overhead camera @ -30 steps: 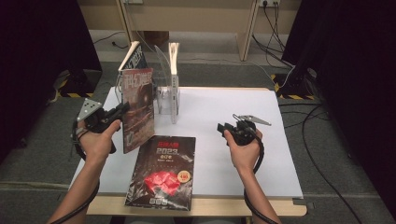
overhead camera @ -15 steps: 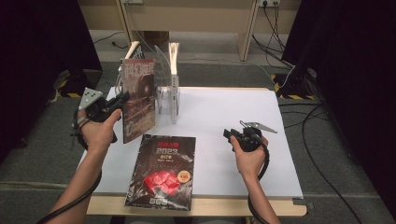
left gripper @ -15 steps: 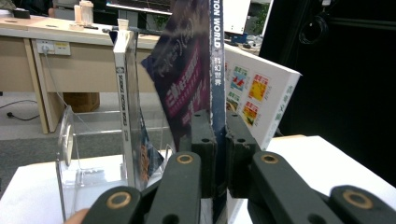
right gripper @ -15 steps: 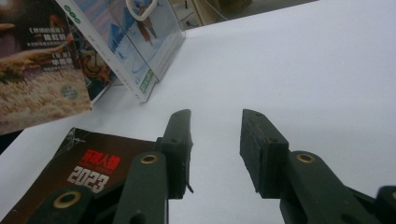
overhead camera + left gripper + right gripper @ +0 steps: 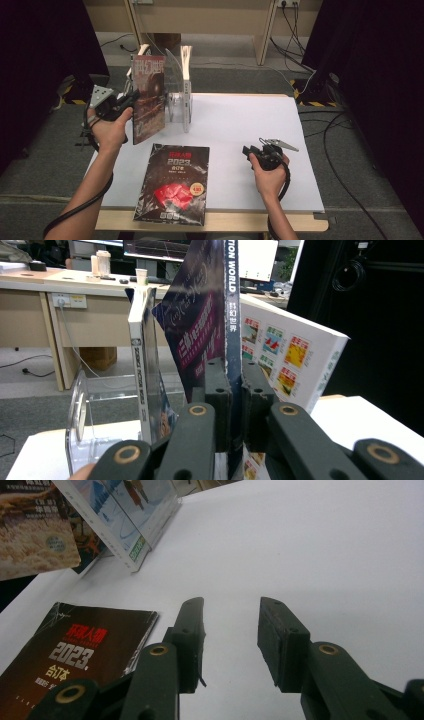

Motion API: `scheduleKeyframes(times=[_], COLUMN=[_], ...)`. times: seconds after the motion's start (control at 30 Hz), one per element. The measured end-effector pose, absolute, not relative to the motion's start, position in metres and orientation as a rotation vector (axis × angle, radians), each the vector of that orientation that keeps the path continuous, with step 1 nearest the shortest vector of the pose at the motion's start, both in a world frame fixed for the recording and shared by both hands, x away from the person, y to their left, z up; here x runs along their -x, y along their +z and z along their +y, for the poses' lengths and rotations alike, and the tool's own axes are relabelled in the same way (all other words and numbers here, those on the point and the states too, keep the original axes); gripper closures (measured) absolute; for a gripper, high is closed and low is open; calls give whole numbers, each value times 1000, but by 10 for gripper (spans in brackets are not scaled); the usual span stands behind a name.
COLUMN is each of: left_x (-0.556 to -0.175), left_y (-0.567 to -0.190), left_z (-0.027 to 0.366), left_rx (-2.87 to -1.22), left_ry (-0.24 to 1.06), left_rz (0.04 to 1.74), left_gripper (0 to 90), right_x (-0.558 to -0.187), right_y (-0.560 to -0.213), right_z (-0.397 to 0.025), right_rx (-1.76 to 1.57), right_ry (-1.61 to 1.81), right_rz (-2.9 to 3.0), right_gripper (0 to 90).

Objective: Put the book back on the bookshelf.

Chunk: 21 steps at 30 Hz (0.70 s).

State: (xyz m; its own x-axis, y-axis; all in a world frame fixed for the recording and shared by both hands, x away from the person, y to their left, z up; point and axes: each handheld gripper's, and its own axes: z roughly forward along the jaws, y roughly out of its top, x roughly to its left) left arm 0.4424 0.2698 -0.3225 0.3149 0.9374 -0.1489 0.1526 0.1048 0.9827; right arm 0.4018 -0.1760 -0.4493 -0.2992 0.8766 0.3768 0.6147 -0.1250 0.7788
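My left gripper (image 5: 131, 98) is shut on the spine of a magazine (image 5: 148, 97), holding it upright above the table's left edge, just left of a clear rack (image 5: 174, 95). In the left gripper view the jaws clamp the dark spine of that magazine (image 5: 232, 305), with my left gripper (image 5: 234, 390) close behind a white-spined magazine (image 5: 141, 355) that stands in the clear rack (image 5: 82, 420). A dark red magazine (image 5: 175, 180) lies flat at the front of the table. My right gripper (image 5: 250, 150) rests open on the white table (image 5: 240, 120), empty, with its jaws (image 5: 230, 630) apart.
A second magazine (image 5: 186, 82) stands in the rack's right side. In the right gripper view the flat magazine (image 5: 75, 650) lies to the left and the rack's foot (image 5: 145, 525) further off. Desks and cables stand behind the table.
My left gripper has lifted the magazine higher and turned it upright, nearer the rack. My right gripper has drifted a little toward the person and to the right.
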Motion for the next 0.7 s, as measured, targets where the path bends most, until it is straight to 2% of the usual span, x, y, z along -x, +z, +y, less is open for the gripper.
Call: scheduleKeyframes(times=[0.7], left_x=[-477], left_y=[-326], left_z=[262], left_rx=[-1345], left_ry=[849], left_rz=[1145], left_gripper=[841], right_x=[-402], right_y=[-454], right_z=[-178], right_rx=[-1673], right_ry=[1380], right_rz=[1881], right_gripper=[630])
